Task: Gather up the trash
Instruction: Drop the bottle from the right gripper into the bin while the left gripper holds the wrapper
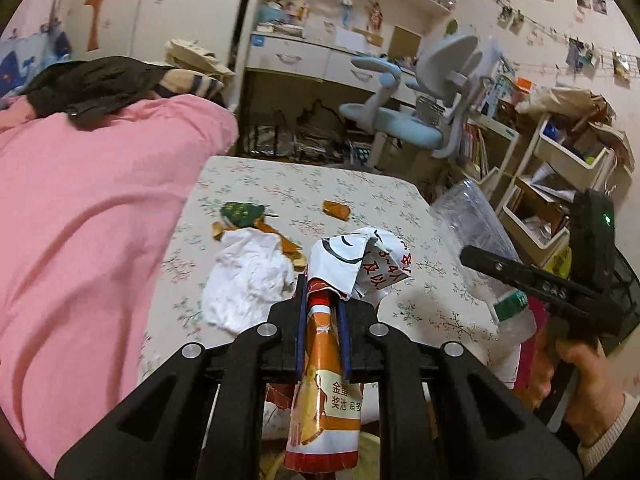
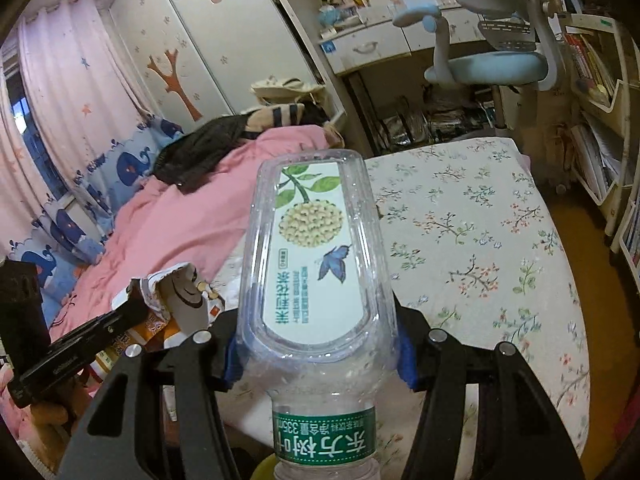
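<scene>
- The left gripper (image 1: pixel 322 312) is clamped on an orange-and-white wrapper (image 1: pixel 324 392) at lower centre of the left wrist view; the print reads "金", "奖池".
- The right gripper (image 2: pixel 316 356) grips a clear plastic bottle (image 2: pixel 312 248) at centre of the right wrist view; its green band reads "东方树叶".
- A white tissue (image 1: pixel 248 280), a green wrapper (image 1: pixel 240 214) and an orange scrap (image 1: pixel 336 210) lie on the floral worktop (image 1: pixel 380 200).

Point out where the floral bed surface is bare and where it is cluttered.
Bare: the floral sheet between the plastic bottle and the foot edge. Crowded: near the pink quilt, with white tissue, green wrapper and orange packet.
</scene>
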A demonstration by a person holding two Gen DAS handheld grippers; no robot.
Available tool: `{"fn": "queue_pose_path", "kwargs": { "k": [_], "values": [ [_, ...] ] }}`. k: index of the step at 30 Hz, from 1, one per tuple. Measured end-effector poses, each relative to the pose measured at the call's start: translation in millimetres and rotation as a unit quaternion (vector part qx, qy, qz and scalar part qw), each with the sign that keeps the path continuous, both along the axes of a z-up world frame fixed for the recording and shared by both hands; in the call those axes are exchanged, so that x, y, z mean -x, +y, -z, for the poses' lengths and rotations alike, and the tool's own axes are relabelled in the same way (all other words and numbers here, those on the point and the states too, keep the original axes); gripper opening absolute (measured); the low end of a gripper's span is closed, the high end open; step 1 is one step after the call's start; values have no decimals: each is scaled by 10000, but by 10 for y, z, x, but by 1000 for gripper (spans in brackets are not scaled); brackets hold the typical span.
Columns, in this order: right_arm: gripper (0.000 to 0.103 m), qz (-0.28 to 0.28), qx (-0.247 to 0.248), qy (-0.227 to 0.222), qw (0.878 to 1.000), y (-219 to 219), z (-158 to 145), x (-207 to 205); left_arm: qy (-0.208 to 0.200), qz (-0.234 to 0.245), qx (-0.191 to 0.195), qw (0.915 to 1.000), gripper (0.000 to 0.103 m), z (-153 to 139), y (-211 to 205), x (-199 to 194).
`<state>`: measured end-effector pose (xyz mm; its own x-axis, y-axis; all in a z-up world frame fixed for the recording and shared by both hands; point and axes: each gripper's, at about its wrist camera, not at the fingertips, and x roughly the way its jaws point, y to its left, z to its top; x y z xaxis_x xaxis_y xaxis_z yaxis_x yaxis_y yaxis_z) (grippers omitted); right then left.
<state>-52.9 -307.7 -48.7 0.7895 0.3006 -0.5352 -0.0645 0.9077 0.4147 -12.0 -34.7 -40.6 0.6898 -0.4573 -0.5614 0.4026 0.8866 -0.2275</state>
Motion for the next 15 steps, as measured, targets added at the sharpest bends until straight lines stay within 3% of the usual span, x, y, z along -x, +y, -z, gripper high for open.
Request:
{"fn": "queue_pose_path", "kwargs": {
  "k": [15],
  "values": [
    [57, -434, -149, 171, 9988, 427, 272, 475, -276, -235, -59, 9993, 13, -132, 179, 491]
  ]
}}
